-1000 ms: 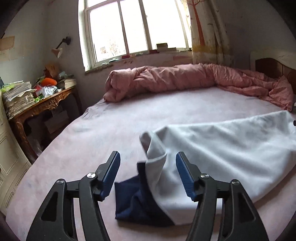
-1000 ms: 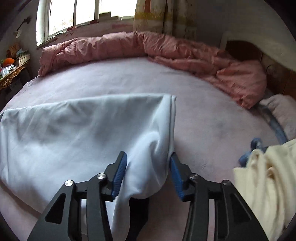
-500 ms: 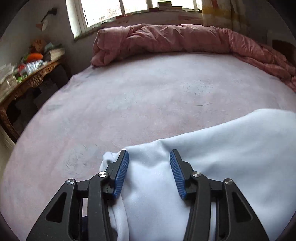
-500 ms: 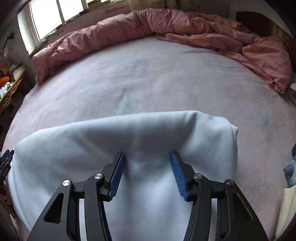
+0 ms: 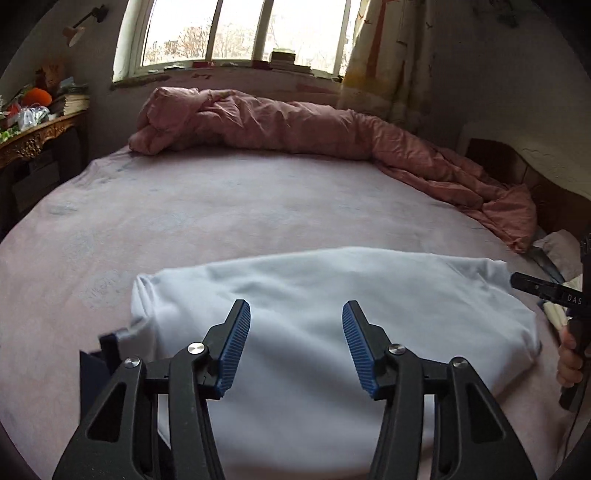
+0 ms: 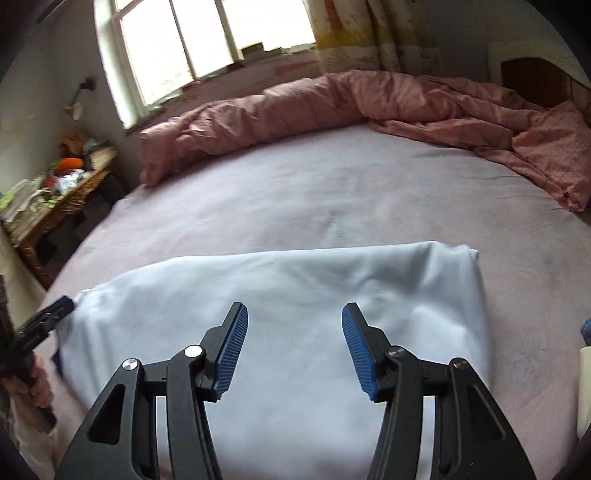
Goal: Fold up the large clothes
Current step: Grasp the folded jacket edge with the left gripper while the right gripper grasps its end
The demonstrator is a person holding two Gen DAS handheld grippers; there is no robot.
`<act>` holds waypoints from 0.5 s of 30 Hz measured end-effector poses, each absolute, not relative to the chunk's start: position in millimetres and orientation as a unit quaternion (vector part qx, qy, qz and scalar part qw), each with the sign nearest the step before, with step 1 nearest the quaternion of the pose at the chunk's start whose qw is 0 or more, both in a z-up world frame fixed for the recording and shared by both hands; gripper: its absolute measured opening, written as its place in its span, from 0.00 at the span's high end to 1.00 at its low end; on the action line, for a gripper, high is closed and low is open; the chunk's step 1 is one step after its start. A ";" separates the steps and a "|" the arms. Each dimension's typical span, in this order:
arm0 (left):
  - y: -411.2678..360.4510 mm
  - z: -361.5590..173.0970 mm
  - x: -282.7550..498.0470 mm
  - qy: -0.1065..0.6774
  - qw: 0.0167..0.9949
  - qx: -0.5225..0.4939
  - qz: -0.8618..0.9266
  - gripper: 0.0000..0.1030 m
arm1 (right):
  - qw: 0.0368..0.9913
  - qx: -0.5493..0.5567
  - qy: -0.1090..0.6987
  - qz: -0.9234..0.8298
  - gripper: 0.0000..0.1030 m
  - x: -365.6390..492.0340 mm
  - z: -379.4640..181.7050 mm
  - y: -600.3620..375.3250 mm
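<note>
Lying folded, pale blue garment (image 5: 332, 295), rumpled.

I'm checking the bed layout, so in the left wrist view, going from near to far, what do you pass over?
left gripper → white garment → bare pink bed sheet → bunched pink duvet → window

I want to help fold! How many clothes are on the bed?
2 clearly: a pale blue folded garment lying under both open grippers, and dark navy cloth peeking out at its left edge. Cream fabric shows at the right edge, and more may be hidden.
</note>
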State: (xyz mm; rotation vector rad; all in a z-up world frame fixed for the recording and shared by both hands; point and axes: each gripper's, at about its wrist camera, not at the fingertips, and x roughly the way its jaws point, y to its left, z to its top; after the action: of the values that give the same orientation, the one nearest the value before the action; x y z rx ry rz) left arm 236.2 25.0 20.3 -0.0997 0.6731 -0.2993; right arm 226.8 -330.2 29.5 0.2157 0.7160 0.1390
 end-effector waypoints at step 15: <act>-33.2 -46.7 225.0 0.434 0.877 -0.100 -0.183 0.97 | 0.880 0.172 0.419 0.141 0.85 171.7 25.8 -278.2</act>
State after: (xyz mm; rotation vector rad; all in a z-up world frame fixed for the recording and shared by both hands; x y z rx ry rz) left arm 225.0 -33.2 -46.7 -0.2086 0.9046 -0.3816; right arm 171.7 -278.2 25.8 0.3584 0.8734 0.2931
